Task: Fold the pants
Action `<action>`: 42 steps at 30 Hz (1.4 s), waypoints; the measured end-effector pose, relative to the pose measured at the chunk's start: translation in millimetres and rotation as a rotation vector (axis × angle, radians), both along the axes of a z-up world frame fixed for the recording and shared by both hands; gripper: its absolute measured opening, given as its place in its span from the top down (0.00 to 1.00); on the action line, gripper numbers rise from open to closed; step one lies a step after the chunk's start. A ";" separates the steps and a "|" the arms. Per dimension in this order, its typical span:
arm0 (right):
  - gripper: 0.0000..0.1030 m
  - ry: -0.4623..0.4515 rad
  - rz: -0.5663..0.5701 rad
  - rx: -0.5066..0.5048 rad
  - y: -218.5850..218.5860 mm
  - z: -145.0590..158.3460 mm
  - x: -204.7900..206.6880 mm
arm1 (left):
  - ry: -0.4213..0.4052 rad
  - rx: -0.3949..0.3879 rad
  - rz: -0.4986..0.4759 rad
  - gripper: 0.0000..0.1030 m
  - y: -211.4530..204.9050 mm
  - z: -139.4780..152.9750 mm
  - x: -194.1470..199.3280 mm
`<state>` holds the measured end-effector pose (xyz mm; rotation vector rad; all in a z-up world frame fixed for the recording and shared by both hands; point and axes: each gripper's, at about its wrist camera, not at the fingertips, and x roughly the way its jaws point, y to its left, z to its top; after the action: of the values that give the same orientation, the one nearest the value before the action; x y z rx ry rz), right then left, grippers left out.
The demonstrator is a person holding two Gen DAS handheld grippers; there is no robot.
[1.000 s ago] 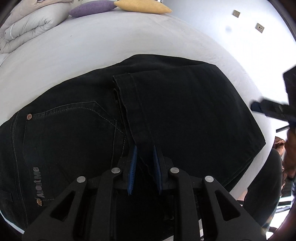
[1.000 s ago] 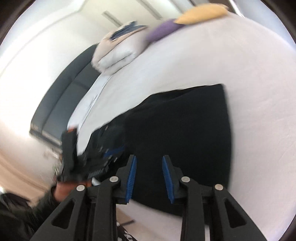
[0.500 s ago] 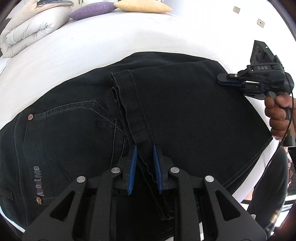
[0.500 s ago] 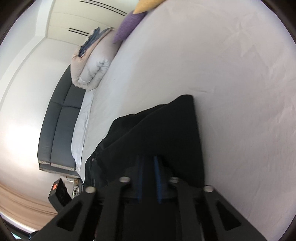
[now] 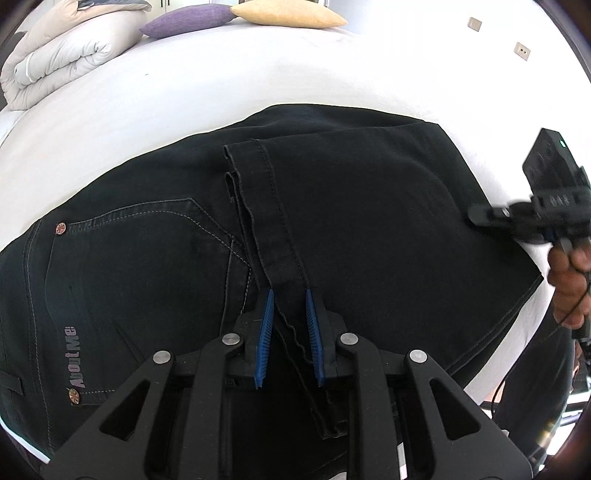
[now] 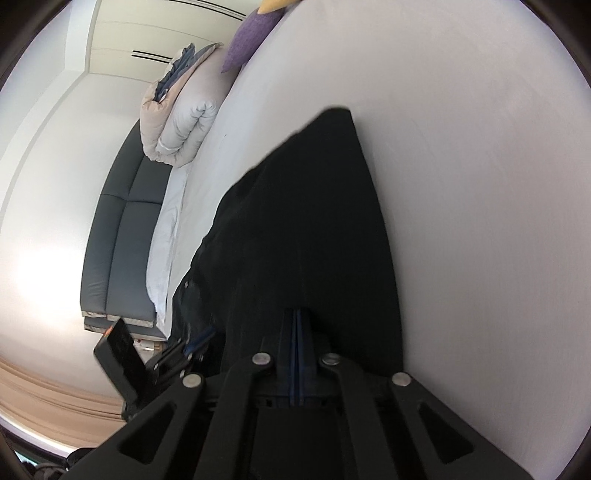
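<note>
Since a second ago my right gripper has come down and pinched the black pants at frame bottom; my left gripper sits apart over the hem, pants spread across the bed.

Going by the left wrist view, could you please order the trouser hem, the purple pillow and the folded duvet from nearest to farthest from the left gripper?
From the left gripper:
1. Trouser hem, directly ahead between the fingers.
2. Folded duvet, far left.
3. Purple pillow, far end, left of centre.
The last two are nearly too close to call.

right tongs closed (on pants), lowered
</note>
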<state>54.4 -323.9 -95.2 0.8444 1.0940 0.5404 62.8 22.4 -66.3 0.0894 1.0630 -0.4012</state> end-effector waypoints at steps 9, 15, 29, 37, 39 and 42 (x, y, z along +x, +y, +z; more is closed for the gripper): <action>1.00 0.026 0.007 0.046 -3.0 -3.1 -56.9 | -0.008 -0.011 0.006 0.83 5.6 -0.2 -4.1; 1.00 0.039 0.005 0.063 -0.5 -9.8 -80.9 | -0.009 -0.023 0.010 0.83 10.6 0.7 -5.7; 1.00 0.007 -0.054 0.086 0.3 -18.7 -81.1 | -0.028 -0.454 0.186 0.75 105.4 27.0 -69.2; 0.65 -0.067 -0.100 0.130 7.6 -1.6 -83.2 | -0.163 -0.659 0.449 0.10 207.8 51.0 -142.5; 0.53 -0.090 -0.099 0.129 11.3 7.2 -82.8 | -0.159 -0.748 0.530 0.10 232.9 44.5 -155.0; 0.48 -0.110 -0.097 0.158 15.0 17.5 -80.2 | -0.143 -0.891 0.655 0.10 267.6 27.5 -168.6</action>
<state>-25.8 -308.9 -77.7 0.9891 0.9134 0.5907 -105.9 290.0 -38.8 -0.9854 0.6437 -0.2324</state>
